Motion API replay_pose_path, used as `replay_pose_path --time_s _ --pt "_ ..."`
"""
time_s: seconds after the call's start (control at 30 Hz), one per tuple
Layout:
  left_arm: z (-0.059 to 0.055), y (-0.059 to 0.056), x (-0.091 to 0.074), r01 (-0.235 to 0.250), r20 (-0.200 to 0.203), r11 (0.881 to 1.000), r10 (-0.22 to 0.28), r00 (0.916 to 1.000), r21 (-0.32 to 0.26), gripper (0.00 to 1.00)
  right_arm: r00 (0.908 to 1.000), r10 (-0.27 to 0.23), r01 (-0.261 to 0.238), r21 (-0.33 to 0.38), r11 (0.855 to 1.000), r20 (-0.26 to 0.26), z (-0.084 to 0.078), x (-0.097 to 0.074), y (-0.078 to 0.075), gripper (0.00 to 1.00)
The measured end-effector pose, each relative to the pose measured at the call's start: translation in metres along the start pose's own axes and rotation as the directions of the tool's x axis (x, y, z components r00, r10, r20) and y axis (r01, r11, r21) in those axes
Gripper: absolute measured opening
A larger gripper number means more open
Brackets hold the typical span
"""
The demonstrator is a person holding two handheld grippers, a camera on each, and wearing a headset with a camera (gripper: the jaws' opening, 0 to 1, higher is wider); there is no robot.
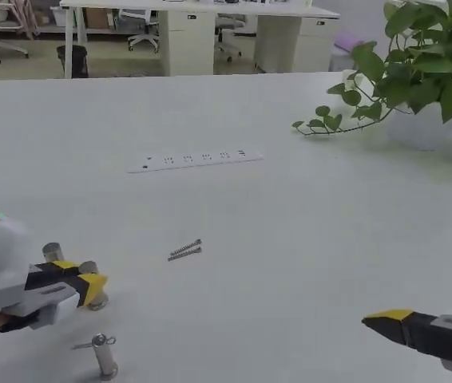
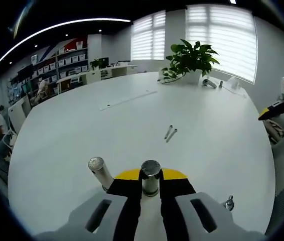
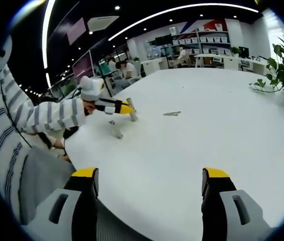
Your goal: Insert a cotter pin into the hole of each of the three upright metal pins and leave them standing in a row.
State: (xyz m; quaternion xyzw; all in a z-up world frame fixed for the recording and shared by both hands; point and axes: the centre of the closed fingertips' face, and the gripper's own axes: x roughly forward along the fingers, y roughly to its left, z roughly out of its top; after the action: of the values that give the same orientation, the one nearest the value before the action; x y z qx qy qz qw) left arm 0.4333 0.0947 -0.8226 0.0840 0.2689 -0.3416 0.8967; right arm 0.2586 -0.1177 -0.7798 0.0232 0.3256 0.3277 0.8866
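A person at a wide white workbench point(image 1: 306, 239) handles two yellow-tipped grippers. The job appears to be on its second pinning of three.

The left gripper point(image 1: 94, 289), at 8 o'clock in the head view, has its jaws pressed together on a short upright silver metal pin point(image 2: 150, 173). It pinches the shaft just below the rounded top. In the left gripper view, a second bare metal pin point(image 2: 99, 170) stands just beside the held one, at its 10 o'clock. A third metal pin point(image 1: 103, 357) stands at 7 o'clock in the head view, near the bench edge. It already carries a thin wire cotter pin point(image 1: 82, 345) crosswise near its top.

Two loose grey cotter pins point(image 1: 186, 250) lie flat and side by side toward the middle of the bench, apart from both grippers. The right gripper point(image 3: 149, 175), at 4 o'clock in the head view, hovers with its jaws spread wide and nothing between them.

The next move likely falls to the right gripper. It would travel to the loose pair, lift one clear of its neighbour, and line it up with the held pin's cross-hole. That hole is too small to make out here.

Farther off, a flat white power strip point(image 1: 194, 159) lies at 12 o'clock. A leafy green potted plant point(image 1: 426, 72) sits at 2 o'clock.
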Motion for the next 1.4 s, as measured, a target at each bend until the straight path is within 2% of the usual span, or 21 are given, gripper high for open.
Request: replay_pose_path --time_s 0.13,0.23,0.37,0.43,0.53,0.67,0.83,1.03,1.17,1.4 --pt "0.001 0.000 -0.001 0.002 0.002 1.000 -0.002 1.0000 -0.011 0.11 0.9999 -0.010 0.010 0.002 1.000 -0.001 -0.001 0.000 -0.003 0.86" --pt "0.007 0.002 -0.004 0.000 0.014 1.000 0.000 0.9999 -0.009 0.11 0.9999 -0.013 0.013 0.002 1.000 0.011 0.001 0.000 -0.004 0.86" --pt "0.021 0.005 -0.011 -0.003 0.042 1.000 0.004 0.9991 -0.018 0.11 0.9994 -0.031 0.031 -0.013 0.999 0.013 0.002 0.000 -0.007 0.86" --pt "0.029 0.004 -0.014 0.012 0.062 0.998 -0.009 0.9980 -0.057 0.11 0.9994 -0.032 0.032 -0.012 0.999 0.013 0.002 0.000 -0.008 0.86" --pt "0.039 -0.001 -0.020 0.020 0.070 0.999 -0.018 0.9974 -0.032 0.11 0.9994 -0.030 0.030 -0.012 0.999 0.016 0.003 0.001 -0.007 0.86" --pt "0.053 -0.011 -0.028 0.038 0.086 0.999 -0.037 0.9956 -0.012 0.11 0.9996 -0.020 0.020 -0.009 1.000 0.018 0.002 0.002 -0.005 0.86" --pt "0.062 -0.024 -0.034 0.056 0.087 0.998 -0.057 0.9946 0.013 0.11 0.9997 -0.004 0.004 -0.007 1.000 0.023 0.001 0.003 -0.001 0.85" --pt "0.063 -0.041 -0.039 0.077 0.072 0.996 -0.080 0.9942 0.045 0.11 0.9997 0.002 -0.002 -0.005 1.000 0.022 -0.001 0.002 -0.001 0.85" --pt "0.062 -0.057 -0.044 0.096 0.073 0.993 -0.101 0.9923 0.067 0.11 0.9997 0.004 -0.004 -0.004 1.000 0.025 -0.002 0.001 0.000 0.85" --pt "0.061 -0.095 -0.049 0.164 0.063 0.980 -0.172 0.9831 0.113 0.11 0.9994 0.012 -0.012 -0.002 1.000 0.032 -0.003 -0.001 0.001 0.85"
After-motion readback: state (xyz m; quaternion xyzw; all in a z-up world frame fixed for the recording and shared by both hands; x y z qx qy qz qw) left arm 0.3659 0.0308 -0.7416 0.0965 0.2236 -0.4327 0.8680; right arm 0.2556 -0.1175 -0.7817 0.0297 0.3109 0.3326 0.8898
